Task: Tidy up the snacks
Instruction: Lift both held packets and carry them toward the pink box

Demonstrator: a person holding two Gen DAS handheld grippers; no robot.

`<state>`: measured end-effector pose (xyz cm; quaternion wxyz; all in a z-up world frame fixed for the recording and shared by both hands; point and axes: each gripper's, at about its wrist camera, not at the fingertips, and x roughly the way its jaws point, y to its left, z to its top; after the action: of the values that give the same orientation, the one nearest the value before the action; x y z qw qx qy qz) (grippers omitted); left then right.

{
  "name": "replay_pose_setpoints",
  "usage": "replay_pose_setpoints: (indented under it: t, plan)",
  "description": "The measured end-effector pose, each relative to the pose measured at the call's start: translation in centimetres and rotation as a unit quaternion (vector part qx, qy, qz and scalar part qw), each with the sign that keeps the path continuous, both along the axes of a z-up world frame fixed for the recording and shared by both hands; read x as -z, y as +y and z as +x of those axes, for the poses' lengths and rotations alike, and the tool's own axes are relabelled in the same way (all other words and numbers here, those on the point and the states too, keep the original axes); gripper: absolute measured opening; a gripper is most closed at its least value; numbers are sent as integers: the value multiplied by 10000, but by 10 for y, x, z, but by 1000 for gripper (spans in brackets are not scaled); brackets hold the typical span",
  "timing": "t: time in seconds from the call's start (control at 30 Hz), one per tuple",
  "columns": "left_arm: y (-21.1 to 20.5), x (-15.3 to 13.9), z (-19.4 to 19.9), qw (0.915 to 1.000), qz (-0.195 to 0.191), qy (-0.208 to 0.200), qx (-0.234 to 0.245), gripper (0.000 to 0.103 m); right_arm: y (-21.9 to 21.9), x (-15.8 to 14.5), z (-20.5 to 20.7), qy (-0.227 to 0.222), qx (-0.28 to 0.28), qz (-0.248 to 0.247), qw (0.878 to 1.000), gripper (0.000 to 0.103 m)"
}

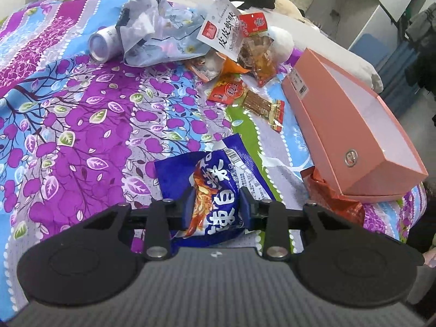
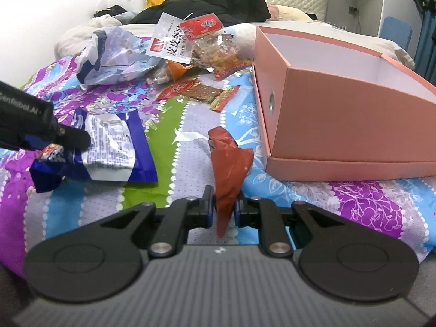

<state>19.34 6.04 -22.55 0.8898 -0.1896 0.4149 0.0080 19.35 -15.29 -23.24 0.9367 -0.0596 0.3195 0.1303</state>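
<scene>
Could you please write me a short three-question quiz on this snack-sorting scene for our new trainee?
1. True or false: the pink box already holds snacks.
2. What does the left claw grip?
3. The right claw grips: A) a red packet, B) a white bottle, C) nothing.

Key: 1. False, what shows of its inside is bare. 2. The blue snack bag. 3. A, the red packet.

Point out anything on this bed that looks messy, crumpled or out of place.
Snack packets lie strewn in a loose heap on the bedspread, not in the pink box, whose visible interior looks empty. A crumpled pale bag lies against a tipped-over white bottle. The box's near end rests on a red wrapper.
</scene>
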Motion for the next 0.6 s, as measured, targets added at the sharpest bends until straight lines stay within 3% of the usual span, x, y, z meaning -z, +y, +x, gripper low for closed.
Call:
replay_pose_setpoints:
  t: [0.1,0.4,0.6]
  plan:
    - [1,-4,-1,9998,-192,45,-8,39,2,-8,-1,-35,-16,-27,10000,17]
    - [-13,-46,17,9992,-50,-231,323,39,-6,-66,1,-397,-13,219,9990,17]
    - [-25,-88,43,9974,-122,-597,386,39,-13,-106,11,-1041,-69,126,9945,18]
